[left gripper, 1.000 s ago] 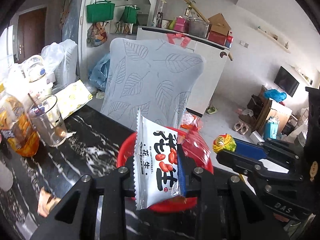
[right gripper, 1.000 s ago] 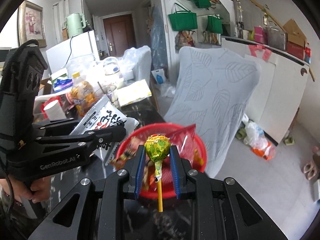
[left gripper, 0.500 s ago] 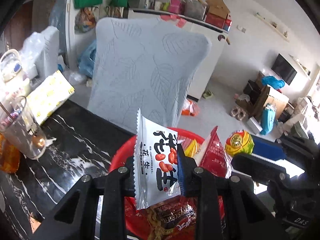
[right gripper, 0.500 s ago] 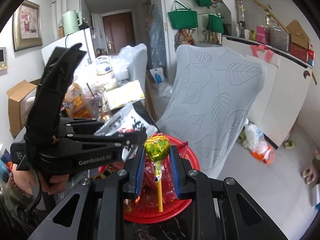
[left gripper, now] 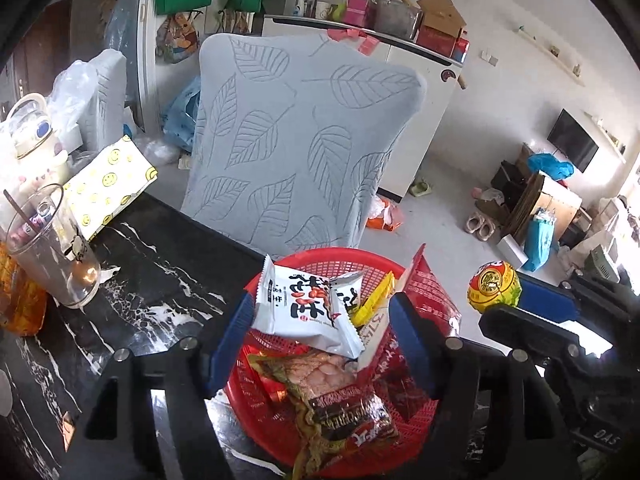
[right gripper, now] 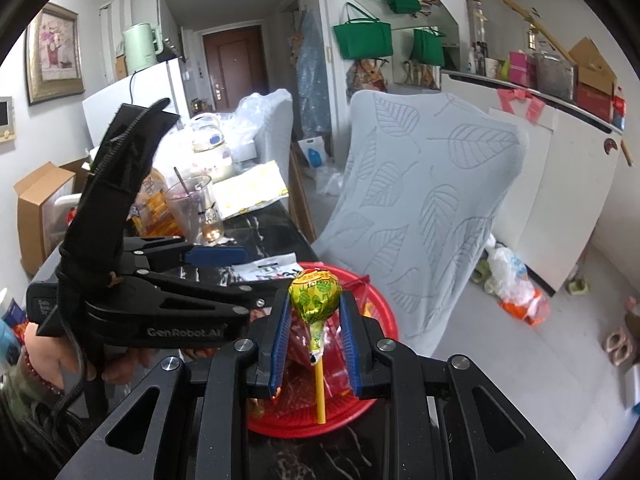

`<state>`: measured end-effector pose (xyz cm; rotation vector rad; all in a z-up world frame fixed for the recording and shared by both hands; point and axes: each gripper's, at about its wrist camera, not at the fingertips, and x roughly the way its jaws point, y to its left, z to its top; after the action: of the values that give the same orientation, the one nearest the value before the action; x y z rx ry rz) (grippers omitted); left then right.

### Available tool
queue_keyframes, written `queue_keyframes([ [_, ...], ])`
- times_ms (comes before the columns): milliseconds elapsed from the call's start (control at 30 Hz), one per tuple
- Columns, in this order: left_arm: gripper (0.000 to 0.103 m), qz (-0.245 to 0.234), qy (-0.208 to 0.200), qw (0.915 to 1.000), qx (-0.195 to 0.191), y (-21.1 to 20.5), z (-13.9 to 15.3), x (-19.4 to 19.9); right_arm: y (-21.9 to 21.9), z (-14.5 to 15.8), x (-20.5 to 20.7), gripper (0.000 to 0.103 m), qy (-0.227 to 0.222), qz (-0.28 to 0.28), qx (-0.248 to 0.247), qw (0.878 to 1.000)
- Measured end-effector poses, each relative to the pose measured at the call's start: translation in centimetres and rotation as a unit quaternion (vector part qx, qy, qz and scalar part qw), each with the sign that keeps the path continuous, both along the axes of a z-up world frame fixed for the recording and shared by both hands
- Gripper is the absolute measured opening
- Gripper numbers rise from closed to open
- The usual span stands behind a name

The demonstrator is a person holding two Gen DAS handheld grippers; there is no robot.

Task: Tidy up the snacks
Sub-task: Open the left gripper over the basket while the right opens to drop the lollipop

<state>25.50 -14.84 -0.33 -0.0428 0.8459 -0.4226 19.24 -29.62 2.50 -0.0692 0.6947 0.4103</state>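
A red mesh basket [left gripper: 332,258] on the black marble table holds several snack packets. A white peanut packet [left gripper: 304,312] lies tilted on top of them, between the fingers of my left gripper [left gripper: 322,300]. Its jaws are opening and the pads stand clear of the packet. In the right wrist view my right gripper [right gripper: 315,308] is shut on a lollipop [right gripper: 316,290] in a yellow-green wrapper, stick down, held above the basket's [right gripper: 382,308] near side. The left gripper [right gripper: 248,276] reaches in from the left, a hand on its handle. The lollipop [left gripper: 495,287] also shows at the right of the left wrist view.
A chair with a grey leaf-pattern cover [left gripper: 296,140] stands right behind the basket at the table's edge. A glass cup [left gripper: 52,248], an orange bottle [left gripper: 16,296] and a yellow smiley-face box [left gripper: 108,184] sit at the table's left. Bare marble table top [left gripper: 152,264] lies between them and the basket.
The left gripper moved forward and down over the basket, then its jaws parted and the peanut packet fell flat onto the snacks. The right gripper stayed put, holding the lollipop.
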Motion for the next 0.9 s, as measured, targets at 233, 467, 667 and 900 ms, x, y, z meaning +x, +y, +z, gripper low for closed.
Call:
queue_keyframes([
  [233, 0.069, 0.019, -0.011, 0.9997, 0.011, 0.9, 0.5, -2.0, -0.1, -0.3, -0.9, 0.024, 0.009, 0.004, 0.0, 1.0],
  [467, 0.069, 0.038, -0.004, 0.9992, 0.014, 2.3, 0.2, -3.4, 0.9, -3.0, -0.9, 0.024, 0.056, 0.027, 0.017, 0.998],
  [667, 0.069, 0.056, -0.007, 0.9983, 0.013, 3.6, 0.3, -4.1, 1.7, -4.6, -0.4, 0.025, 0.073, 0.036, 0.026, 0.996],
  [900, 0.069, 0.057, -0.005, 0.9982, 0.02, 3.9, 0.0, -4.8, 2.5, -4.8, -0.8, 0.033, 0.07, 0.037, -0.001, 0.997],
])
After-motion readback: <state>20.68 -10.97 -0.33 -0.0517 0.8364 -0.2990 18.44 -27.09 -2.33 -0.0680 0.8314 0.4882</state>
